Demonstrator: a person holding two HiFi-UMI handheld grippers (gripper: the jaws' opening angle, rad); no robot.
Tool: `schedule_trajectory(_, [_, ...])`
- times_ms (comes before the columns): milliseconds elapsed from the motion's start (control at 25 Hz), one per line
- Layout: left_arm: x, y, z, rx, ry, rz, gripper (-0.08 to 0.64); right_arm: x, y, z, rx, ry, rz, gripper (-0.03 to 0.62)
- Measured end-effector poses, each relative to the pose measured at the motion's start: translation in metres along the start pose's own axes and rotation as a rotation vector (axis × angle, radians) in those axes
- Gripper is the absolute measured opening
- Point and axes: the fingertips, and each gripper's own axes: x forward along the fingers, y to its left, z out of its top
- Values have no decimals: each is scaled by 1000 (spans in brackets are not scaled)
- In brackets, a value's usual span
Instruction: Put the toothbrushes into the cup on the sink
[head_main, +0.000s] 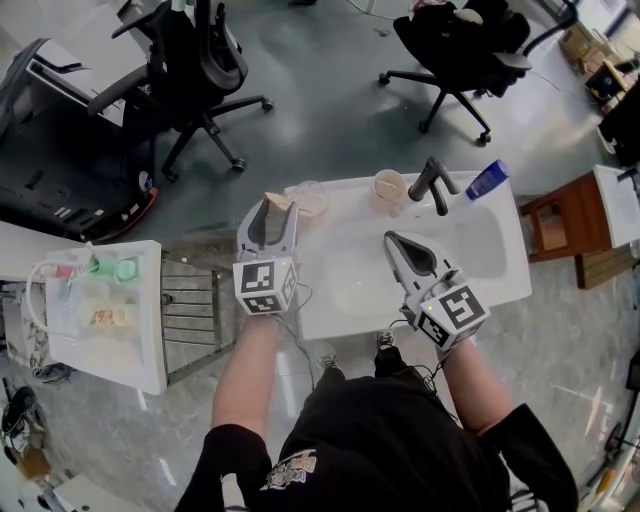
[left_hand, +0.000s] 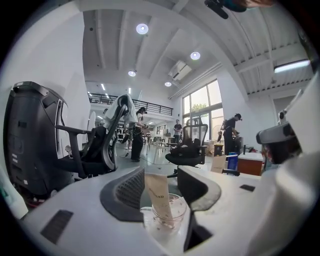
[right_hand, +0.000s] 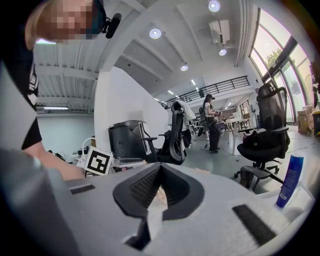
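Observation:
A white sink (head_main: 490, 275) lies in front of me. At its back left corner stands a clear cup (head_main: 314, 203) (left_hand: 170, 218), and a beige packaged toothbrush (head_main: 278, 204) (left_hand: 157, 192) leans upright in it. My left gripper (head_main: 275, 212) (left_hand: 161, 172) is open, its jaws standing on either side of the pack without pressing on it. A second, tan cup (head_main: 388, 188) sits beside the black faucet (head_main: 432, 180). Over the basin my right gripper (head_main: 393, 240) (right_hand: 161, 167) is shut, and I see nothing held in it.
A blue bottle (head_main: 487, 180) (right_hand: 286, 181) lies at the sink's back right corner. A white cart (head_main: 100, 300) with small items and a metal rack (head_main: 195, 310) stand to the left, and a wooden stool (head_main: 565, 220) to the right. Black office chairs (head_main: 200, 70) stand behind.

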Motion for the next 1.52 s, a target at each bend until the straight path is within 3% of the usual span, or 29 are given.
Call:
schedule_trajectory(520, [-79, -11, 68, 29, -150, -86, 184, -9, 42, 11, -12, -42, -58, 6])
schedule_trajectory(640, [-102, -14, 75, 19, -168, -117, 130, -17, 57, 13, -20, -54, -86, 6])
schedule_trajectory(680, [-111, -16, 75, 14, -171, -130, 80, -20, 62, 12, -25, -58, -95, 6])
schedule_trajectory(720, [-119, -18, 74, 10, -170, -146, 38, -24, 67, 11, -29, -62, -104, 6])
schedule_trajectory(840, [-138, -28, 68, 12, -145, -192, 11, -34, 79, 10, -29, -80, -125, 6])
schedule_trajectory(1280, [-202, -83, 38, -11, -67, -247, 5, -84, 105, 10, -29, -112, -117, 6])
schedule_trajectory(1520, [-242, -146, 30, 9, -37, -283, 5, -139, 120, -4, -11, -116, -95, 6])
